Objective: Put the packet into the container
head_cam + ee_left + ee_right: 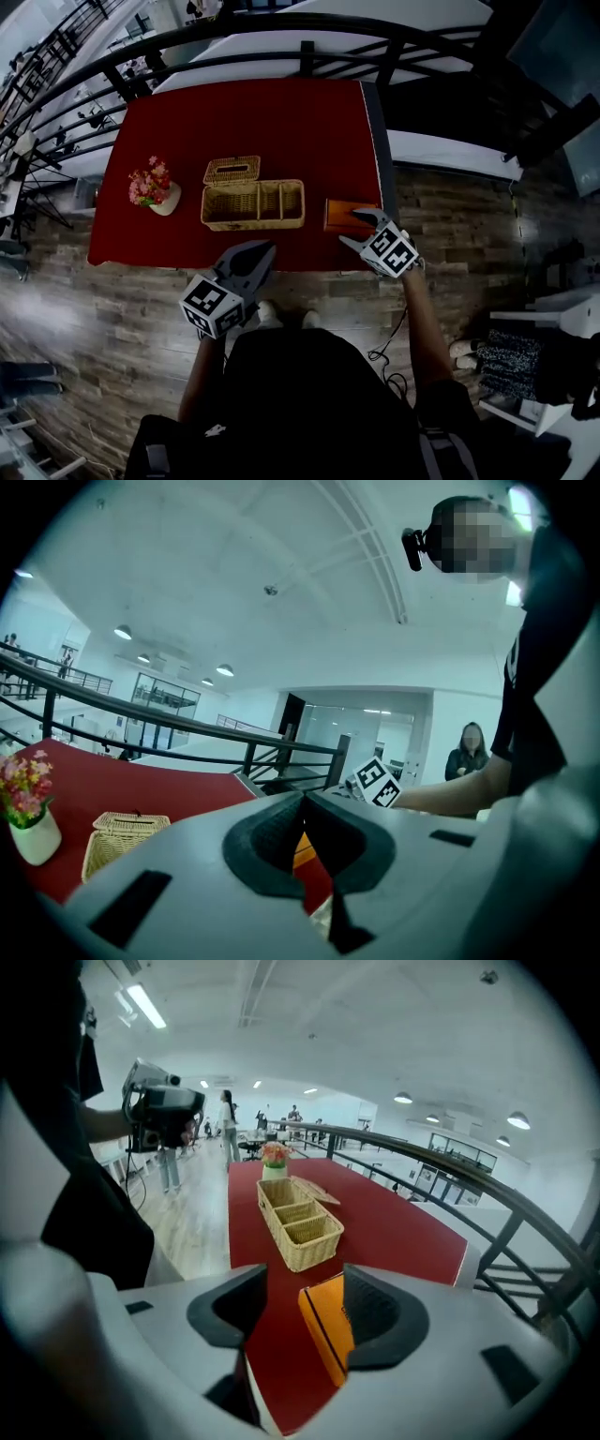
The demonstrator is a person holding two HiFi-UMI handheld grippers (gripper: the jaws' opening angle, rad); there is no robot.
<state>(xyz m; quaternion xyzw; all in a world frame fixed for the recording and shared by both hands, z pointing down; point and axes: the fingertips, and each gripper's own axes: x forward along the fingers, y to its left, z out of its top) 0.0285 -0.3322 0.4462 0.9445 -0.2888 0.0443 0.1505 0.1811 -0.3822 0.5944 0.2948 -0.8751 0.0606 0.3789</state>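
An orange packet [343,215] lies flat near the right front corner of the red table [309,131]. My right gripper [356,228] hangs over its right end, jaws open. In the right gripper view the packet [328,1330] lies between the jaws, close to the right one, and the pads do not press on it. The container is a wicker basket [253,204] with open compartments, left of the packet; it also shows ahead in the right gripper view [298,1221]. My left gripper [262,251] is shut and empty, off the table's front edge, below the basket.
A white vase of flowers [153,187] stands left of the basket. A woven lidded box [232,170] sits behind the basket. Black railings [281,37] run behind and right of the table. Wooden floor [94,309] lies in front.
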